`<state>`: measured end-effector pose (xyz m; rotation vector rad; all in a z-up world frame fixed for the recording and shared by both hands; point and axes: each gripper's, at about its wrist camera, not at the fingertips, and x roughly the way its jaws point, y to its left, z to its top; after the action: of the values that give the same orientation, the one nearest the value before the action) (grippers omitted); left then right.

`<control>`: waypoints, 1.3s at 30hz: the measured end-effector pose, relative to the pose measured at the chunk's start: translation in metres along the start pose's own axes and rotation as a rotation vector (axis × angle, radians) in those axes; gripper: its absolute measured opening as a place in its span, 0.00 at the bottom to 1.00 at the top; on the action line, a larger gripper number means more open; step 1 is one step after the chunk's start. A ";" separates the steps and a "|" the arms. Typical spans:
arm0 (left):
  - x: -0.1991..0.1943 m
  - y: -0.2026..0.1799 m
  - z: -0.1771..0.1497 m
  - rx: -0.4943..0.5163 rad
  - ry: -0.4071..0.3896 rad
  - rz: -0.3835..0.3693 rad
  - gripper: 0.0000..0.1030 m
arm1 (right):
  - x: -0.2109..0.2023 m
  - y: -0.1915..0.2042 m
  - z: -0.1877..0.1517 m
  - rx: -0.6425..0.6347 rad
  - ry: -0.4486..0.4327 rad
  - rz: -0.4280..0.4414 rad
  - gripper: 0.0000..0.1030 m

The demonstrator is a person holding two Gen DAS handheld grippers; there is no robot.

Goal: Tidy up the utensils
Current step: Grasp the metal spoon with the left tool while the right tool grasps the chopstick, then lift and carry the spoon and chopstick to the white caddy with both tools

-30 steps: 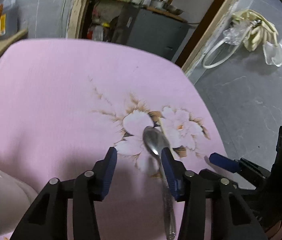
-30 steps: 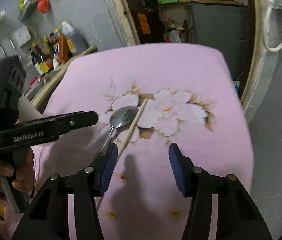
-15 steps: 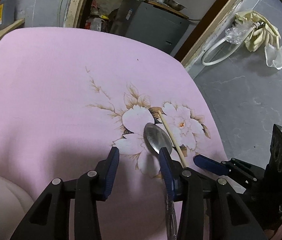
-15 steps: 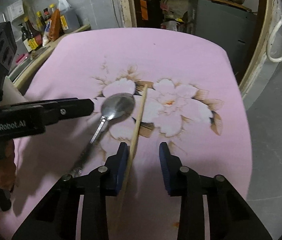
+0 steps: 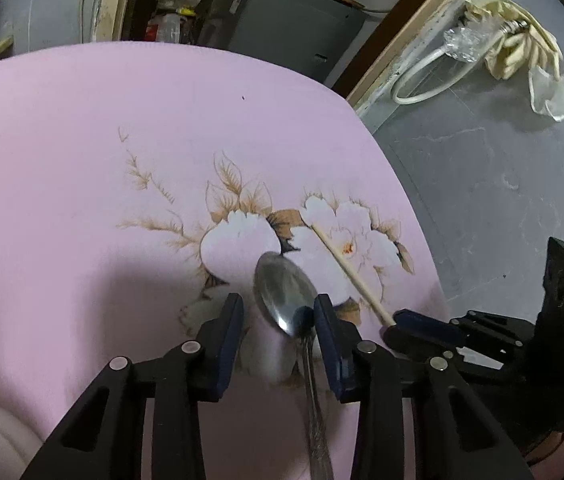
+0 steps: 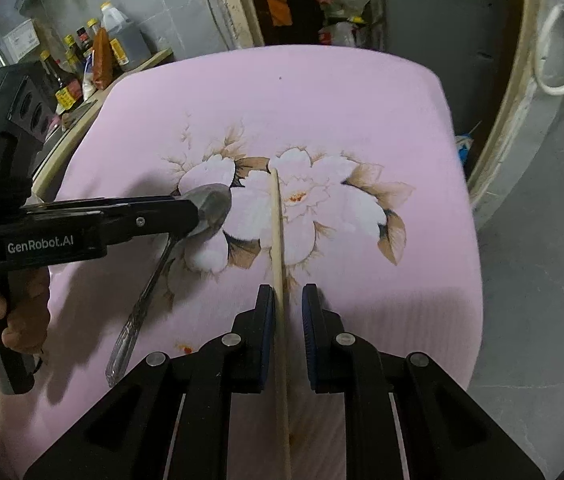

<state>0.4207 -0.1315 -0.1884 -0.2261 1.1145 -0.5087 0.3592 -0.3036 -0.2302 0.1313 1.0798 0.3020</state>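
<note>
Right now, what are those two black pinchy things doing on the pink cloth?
A person is tidying utensils with a gripper in each hand. The left gripper is closing around a metal spoon where the bowl meets the handle. The right gripper is closing on a wooden chopstick, which lies between its jaws, with a gap on one side. Both utensils lie on the pink flowered cloth; nothing is lifted yet.
</note>
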 end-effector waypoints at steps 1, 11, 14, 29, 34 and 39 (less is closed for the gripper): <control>0.002 0.001 0.002 -0.009 0.011 -0.005 0.31 | 0.003 -0.001 0.004 -0.008 0.010 0.002 0.13; 0.017 -0.010 0.013 -0.026 0.111 -0.041 0.14 | 0.032 0.006 0.048 -0.088 0.134 0.049 0.13; 0.019 -0.010 0.014 -0.043 0.118 -0.055 0.12 | 0.037 0.006 0.058 -0.085 0.175 0.076 0.13; -0.031 -0.028 -0.003 -0.038 -0.011 -0.045 0.03 | -0.031 -0.002 0.032 0.094 -0.032 0.181 0.04; -0.085 -0.038 -0.011 -0.010 -0.131 -0.083 0.03 | -0.086 0.014 0.009 0.152 -0.260 0.185 0.04; -0.138 -0.044 -0.006 0.006 -0.241 -0.128 0.03 | -0.135 0.036 0.005 0.190 -0.433 0.219 0.04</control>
<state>0.3557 -0.1003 -0.0621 -0.3456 0.8673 -0.5824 0.2981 -0.3103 -0.1048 0.4655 0.6617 0.3476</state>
